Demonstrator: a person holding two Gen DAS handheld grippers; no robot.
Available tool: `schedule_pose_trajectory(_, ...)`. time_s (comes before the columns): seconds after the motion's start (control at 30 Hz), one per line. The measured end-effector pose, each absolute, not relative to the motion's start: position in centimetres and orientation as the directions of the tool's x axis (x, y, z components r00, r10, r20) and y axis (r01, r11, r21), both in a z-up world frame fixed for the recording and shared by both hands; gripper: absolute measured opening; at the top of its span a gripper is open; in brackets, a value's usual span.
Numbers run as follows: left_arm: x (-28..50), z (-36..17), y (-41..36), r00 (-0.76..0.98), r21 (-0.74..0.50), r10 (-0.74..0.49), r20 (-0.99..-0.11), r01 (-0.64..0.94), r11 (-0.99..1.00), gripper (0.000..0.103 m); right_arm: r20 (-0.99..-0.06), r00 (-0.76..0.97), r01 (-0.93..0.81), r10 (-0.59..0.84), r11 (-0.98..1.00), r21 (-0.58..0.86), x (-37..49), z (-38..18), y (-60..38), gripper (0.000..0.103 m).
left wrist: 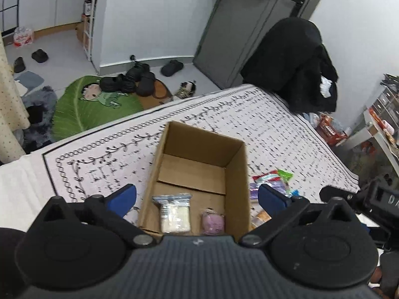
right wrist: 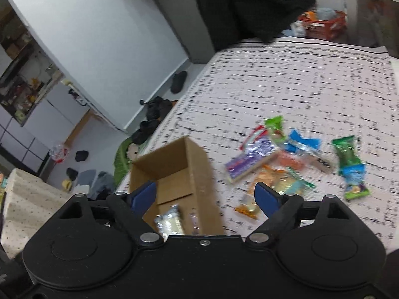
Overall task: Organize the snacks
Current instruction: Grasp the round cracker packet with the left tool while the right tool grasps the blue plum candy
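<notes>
While your right gripper point(right wrist: 205, 195) hung over the near right edge of the cardboard box point(right wrist: 197, 174), the loose snack pile point(right wrist: 279, 159) lay forward and to the right of its fingers point(right wrist: 266, 198), spread on the patterned cloth of the bed point(right wrist: 286, 79), and that offset was what your next reach turned on. Both blue fingers stood wide apart with nothing between them. Your left gripper point(left wrist: 197, 196) was just as wide and just as empty, poised above the near end of the box, so it sat on the box side and the right one was plainly the nearer to the pile. Closest to your right fingers was an orange and clear packet point(right wrist: 249, 204), just off the right fingertip, touching or overlapping its neighbours; I could not tell which through the blur. Beyond it a purple flat pack point(right wrist: 249, 162) lay with its long axis running diagonally, from near left to far right. Two green wrappers point(right wrist: 346, 154) lay off to the right, a little apart from the heap. Inside the box, two items already rested at the near end: a clear pouch of pale contents point(left wrist: 174, 211) and, just beside it, a small pink packet point(left wrist: 214, 220). The rest of the box floor was bare. By my reckoning the sorting was at an early stage, and the thin crinkly film looked likely to slide if pinched flat.
</notes>
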State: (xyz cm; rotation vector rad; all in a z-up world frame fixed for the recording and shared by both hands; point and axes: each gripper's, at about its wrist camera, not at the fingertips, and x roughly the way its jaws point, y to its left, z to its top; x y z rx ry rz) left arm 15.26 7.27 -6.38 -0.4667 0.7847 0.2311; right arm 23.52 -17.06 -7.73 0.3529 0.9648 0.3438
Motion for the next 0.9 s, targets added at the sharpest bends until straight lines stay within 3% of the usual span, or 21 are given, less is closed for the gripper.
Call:
schedule_pose_trajectory(0.17,15.6,-6.1,5.2,0.710,-0.318,0.000,-0.704,-0.316,0.894,0.103,-0.745,0.533,-0.079,0.400,0.901,0.427,23.2,-8.5,-19.9,0.090)
schedule_pose_trajectory(0.63,17.7,-6.8,-1.3,0.688,-0.346,-0.101,-0.719,-0.228,0.910,0.103,-0.771,0.537,0.037,0.343,0.903,0.428,23.2,-11.1,-27.6,0.090)
schedule_pose_trajectory(0.9,19.0,-8.1,-5.3,0.664,-0.337,-0.153,-0.732,-0.156,0.929,0.101,-0.785,0.519,0.076,0.337,0.897,0.436,23.9,-13.3,-30.6,0.080)
